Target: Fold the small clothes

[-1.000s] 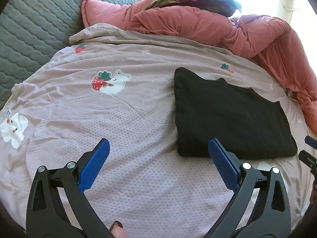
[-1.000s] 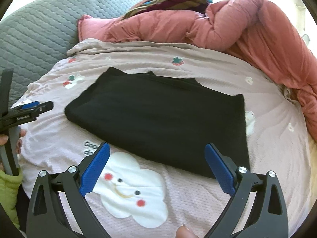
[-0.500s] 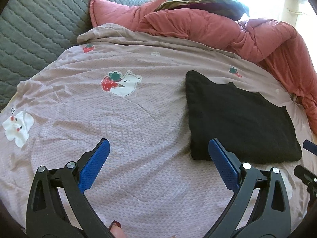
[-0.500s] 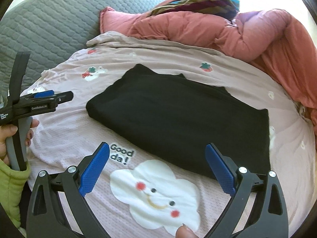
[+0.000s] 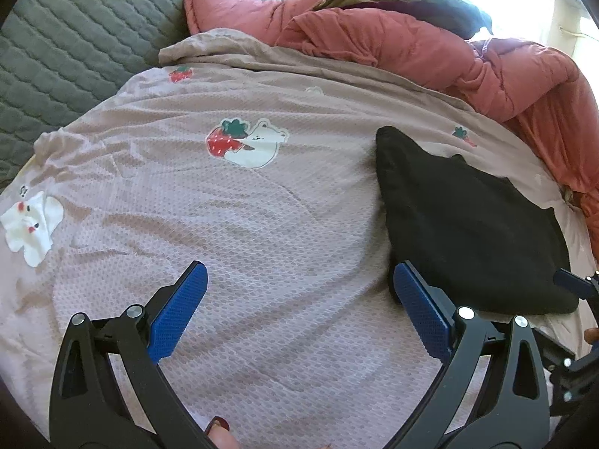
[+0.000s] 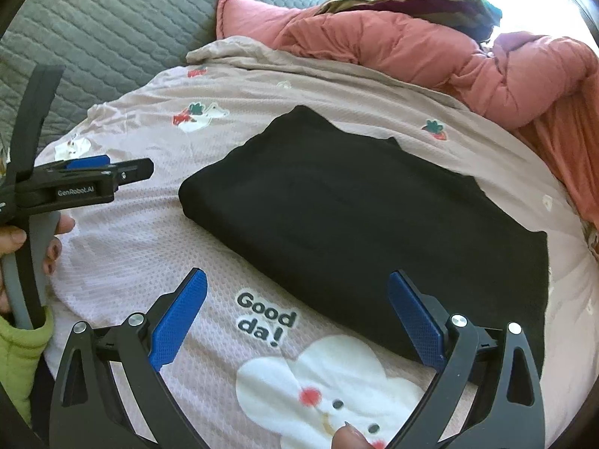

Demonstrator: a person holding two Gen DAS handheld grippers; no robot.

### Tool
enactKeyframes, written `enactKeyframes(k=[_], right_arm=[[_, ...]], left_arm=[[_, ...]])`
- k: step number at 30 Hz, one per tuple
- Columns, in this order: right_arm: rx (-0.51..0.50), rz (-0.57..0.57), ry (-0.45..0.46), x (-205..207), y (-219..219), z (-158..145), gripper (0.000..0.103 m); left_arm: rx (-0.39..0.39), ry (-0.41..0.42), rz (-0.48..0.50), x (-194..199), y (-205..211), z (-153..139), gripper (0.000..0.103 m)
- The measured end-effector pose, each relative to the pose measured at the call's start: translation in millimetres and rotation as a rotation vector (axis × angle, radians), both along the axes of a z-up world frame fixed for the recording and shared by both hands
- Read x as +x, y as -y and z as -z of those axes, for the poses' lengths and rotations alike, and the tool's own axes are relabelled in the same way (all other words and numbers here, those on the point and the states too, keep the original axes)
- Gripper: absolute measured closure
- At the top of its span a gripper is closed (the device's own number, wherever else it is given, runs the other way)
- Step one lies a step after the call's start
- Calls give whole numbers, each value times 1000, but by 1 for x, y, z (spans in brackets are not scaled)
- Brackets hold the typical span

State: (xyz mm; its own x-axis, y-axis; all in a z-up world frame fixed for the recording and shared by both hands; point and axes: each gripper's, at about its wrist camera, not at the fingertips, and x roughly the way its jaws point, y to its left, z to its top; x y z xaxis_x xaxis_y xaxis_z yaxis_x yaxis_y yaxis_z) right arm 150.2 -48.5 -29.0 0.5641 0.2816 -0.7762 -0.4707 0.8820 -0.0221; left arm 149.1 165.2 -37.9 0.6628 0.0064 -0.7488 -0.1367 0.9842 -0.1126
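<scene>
A black garment (image 6: 367,224) lies folded into a flat rectangle on the pink printed bedsheet (image 6: 157,262); it also shows at the right of the left wrist view (image 5: 468,224). My left gripper (image 5: 299,310) is open and empty, above bare sheet to the left of the garment; its side shows in the right wrist view (image 6: 108,172). My right gripper (image 6: 295,318) is open and empty, just in front of the garment's near edge, above the "Good da!" print (image 6: 265,318). Its tip shows at the left wrist view's right edge (image 5: 572,288).
A bunched salmon-pink duvet (image 6: 430,45) lies along the back and right of the bed, with a dark striped cloth (image 6: 411,0) on top. A grey quilted headboard (image 5: 75,37) rises at the left. The sheet (image 5: 262,224) carries cartoon prints.
Both grippers have drifted left and back from the garment, which now sits further right in both views. The garment itself has not moved. Both grippers stayed open.
</scene>
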Motion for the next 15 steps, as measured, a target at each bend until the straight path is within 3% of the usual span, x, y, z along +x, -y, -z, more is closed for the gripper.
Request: enactKeyframes(k=[15], right_arm=[[-124,-52,25,25,-35,35,6]], left_arm=[[-8,-38,-43,12,-16,14,10]])
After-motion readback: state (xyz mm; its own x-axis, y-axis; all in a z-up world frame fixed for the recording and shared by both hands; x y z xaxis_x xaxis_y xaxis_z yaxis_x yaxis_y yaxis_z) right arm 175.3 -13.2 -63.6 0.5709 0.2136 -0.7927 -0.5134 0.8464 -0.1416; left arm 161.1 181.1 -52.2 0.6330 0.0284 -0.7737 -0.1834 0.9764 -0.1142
